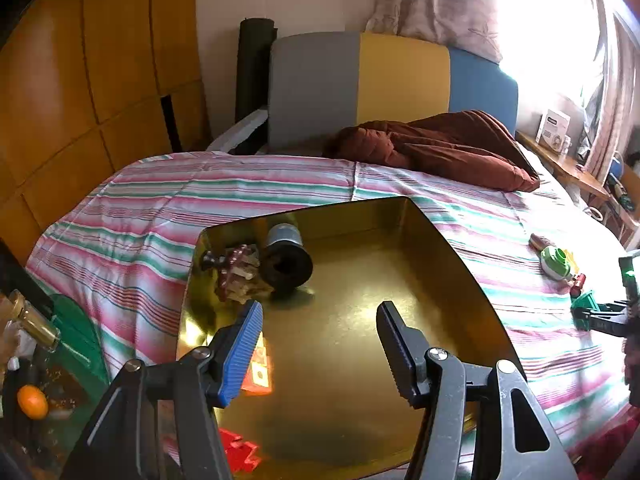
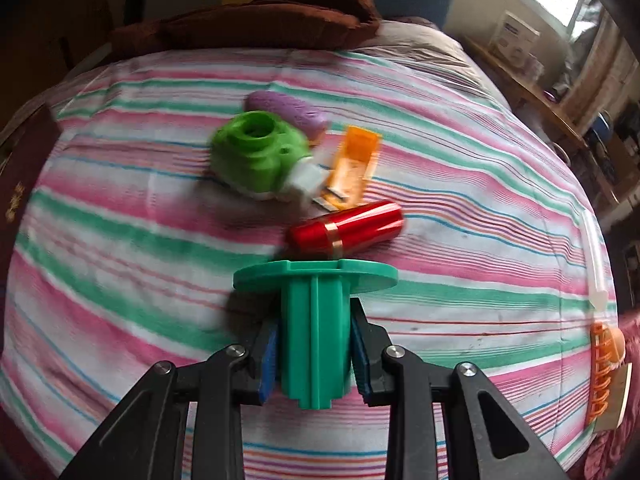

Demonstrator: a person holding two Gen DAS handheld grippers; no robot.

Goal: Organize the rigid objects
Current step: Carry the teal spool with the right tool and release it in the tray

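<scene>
My right gripper (image 2: 314, 344) is shut on a green plastic spool (image 2: 314, 320) and holds it over the striped bedspread. Beyond it lie a red tube (image 2: 348, 226), a green toy camera (image 2: 260, 152), an orange clip (image 2: 354, 166) and a purple piece (image 2: 286, 114). My left gripper (image 1: 320, 336) is open and empty above a gold tin tray (image 1: 360, 320). The tray holds a dark grey spool (image 1: 286, 258), a brownish figurine (image 1: 236, 272) and red pieces (image 1: 258, 364). The right gripper with the green spool (image 1: 586, 306) shows at the right edge of the left wrist view.
A brown pillow (image 1: 436, 148) lies at the head of the bed. A wooden wardrobe (image 1: 80, 80) stands to the left. A side shelf (image 1: 568, 160) with a box runs under the window. An orange hair claw (image 2: 604, 372) lies at the bed's right edge.
</scene>
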